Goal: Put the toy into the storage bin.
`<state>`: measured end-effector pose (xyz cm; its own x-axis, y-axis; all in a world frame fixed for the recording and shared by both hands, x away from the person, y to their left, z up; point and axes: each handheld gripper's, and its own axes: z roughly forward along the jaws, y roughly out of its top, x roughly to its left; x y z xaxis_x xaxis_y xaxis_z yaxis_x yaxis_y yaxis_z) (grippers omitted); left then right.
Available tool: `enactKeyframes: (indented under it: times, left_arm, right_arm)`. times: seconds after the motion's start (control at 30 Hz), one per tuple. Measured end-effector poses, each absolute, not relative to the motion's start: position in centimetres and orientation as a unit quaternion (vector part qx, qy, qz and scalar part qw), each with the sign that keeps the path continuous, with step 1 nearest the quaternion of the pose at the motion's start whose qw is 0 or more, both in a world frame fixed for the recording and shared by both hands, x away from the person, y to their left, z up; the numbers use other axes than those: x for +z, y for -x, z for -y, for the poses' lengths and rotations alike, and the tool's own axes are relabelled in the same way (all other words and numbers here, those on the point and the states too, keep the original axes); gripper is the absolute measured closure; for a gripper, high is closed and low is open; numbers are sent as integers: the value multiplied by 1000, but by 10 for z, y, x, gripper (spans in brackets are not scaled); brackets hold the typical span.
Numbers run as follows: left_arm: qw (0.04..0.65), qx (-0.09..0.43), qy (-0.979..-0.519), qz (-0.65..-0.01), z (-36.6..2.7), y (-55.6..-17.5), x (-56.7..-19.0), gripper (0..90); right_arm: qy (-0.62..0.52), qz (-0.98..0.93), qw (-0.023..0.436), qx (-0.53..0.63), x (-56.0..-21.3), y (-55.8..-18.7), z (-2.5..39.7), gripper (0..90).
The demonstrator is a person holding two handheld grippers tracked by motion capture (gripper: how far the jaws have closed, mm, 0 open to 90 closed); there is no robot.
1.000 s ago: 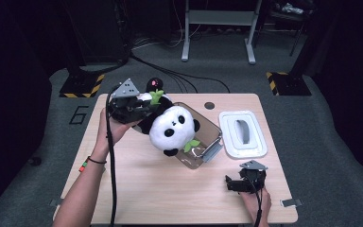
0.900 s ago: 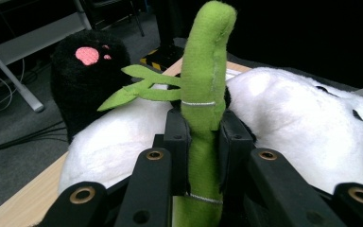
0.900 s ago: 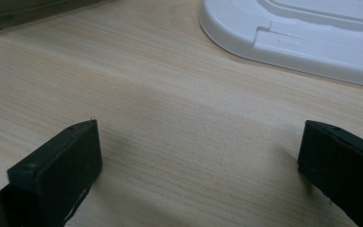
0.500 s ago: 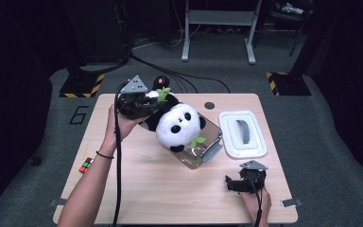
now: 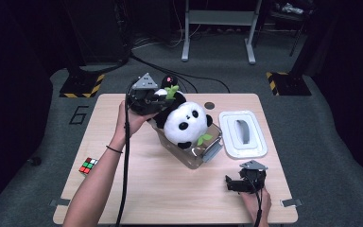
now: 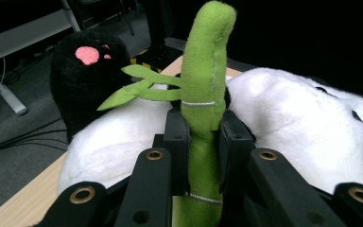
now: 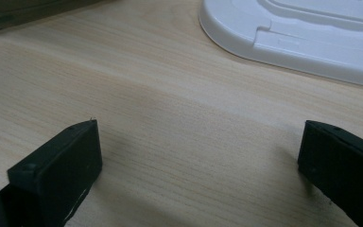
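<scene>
1. Centrally in the left gripper view, the left gripper (image 6: 199, 142) clamps the plush panda's green bamboo stalk (image 6: 203, 94).
2. High view, centre: panda (image 5: 185, 124) overlies the clear bin (image 5: 203, 152).
3. Lower right, the right gripper (image 5: 231, 183) rests released, jaws apart.

White plastic lid (image 5: 243, 134) flat on my light wooden bench (image 5: 170, 189); multicoloured puzzle cube (image 5: 88, 166) at bench's left edge.
</scene>
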<state>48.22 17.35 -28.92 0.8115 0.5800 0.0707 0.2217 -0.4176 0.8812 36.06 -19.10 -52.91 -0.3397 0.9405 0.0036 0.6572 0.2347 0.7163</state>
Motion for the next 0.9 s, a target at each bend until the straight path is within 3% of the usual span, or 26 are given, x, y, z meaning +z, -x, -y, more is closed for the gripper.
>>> enactKeyframes:
  times: [0.9]
  left_arm:
    - [468,139,-833,-261,-133,-507,-327,773]
  right_arm:
    - [-530,-753,223,319,-529,-361,191,0]
